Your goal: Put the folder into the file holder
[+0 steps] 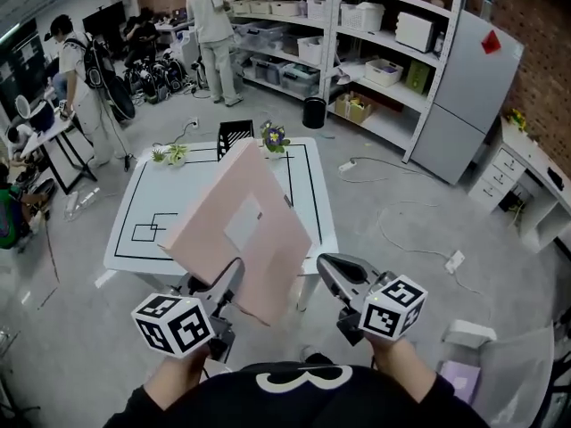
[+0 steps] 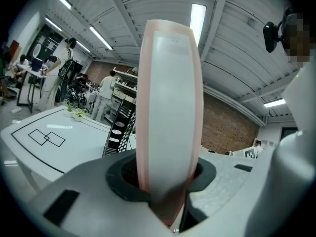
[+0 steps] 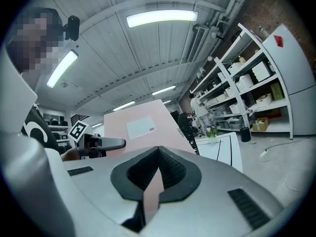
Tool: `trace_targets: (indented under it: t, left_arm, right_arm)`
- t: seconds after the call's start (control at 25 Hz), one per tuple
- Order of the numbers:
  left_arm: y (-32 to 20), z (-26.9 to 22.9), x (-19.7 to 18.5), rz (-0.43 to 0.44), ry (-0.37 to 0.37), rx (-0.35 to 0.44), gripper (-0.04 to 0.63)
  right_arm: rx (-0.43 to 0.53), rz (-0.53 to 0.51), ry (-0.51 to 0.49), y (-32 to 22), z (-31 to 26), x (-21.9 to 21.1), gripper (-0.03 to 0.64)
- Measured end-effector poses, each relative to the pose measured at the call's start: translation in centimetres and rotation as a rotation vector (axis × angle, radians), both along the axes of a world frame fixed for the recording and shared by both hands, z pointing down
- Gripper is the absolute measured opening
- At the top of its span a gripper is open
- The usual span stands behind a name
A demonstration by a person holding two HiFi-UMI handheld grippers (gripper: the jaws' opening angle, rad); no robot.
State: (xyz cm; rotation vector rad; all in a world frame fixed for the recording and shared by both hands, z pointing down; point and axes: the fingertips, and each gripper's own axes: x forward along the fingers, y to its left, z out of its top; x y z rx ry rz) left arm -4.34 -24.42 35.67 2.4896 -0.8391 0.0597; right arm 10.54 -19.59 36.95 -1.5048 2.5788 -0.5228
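Left hand-held gripper (image 2: 168, 181): I am pinching the folder (image 1: 243, 230) near its lower left edge. The pink board is running edge-on up the middle of the left gripper view.
Right hand-held gripper (image 1: 337, 273): the jaws are pressed together and, as I judge it, carrying nothing. It is hovering just beside the folder's lower right edge. A pink sliver is showing in the slit between the jaws, probably the folder beyond.
Folder position: it is hanging tilted in the air at the centre of the head view, above the near part of the counter (image 1: 156, 199) and clear of it.
File holder (image 1: 234, 137): it is standing upright at the counter's far edge, upper centre of the frame, well apart from the folder.
Step in hand: I am carrying the folder toward the file holder.
Technique: I am aiming to turn the folder upright, line its lower edge up with a slot, and lower it straight in.
Support: the right hand-held gripper should steady the free edge.
Risk: a one-sided grip may let the folder swing or knock the file holder.
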Motion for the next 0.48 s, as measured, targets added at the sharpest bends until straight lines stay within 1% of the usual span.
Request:
trace_targets:
  t: [0.08,0.2,0.32,0.48]
  left_arm:
    - [-0.4,-0.3,-0.1,-0.037,0.000,0.000,0.146]
    - [-0.8,-0.5,-0.3,-0.077,-0.019,0.013,0.146]
    - [-0.6,-1.2,-0.3,-0.130,-0.027,0.022,0.147]
    - [-0.7,-1.9,-0.8,-0.199,-0.062,0.052,0.146]
  right_arm:
    - [0.010,-0.047,-0.002,-1.6,-0.5,0.4,0.005]
    - [0.014,-0.113,-0.005,-3.9,-0.8,0.6,0.005]
    - [0.023,-0.182,-0.011,-5.3,-1.3,0.9,0.005]
    - [0.034,-0.269,-0.022,-7.1,-1.4,0.9,0.005]
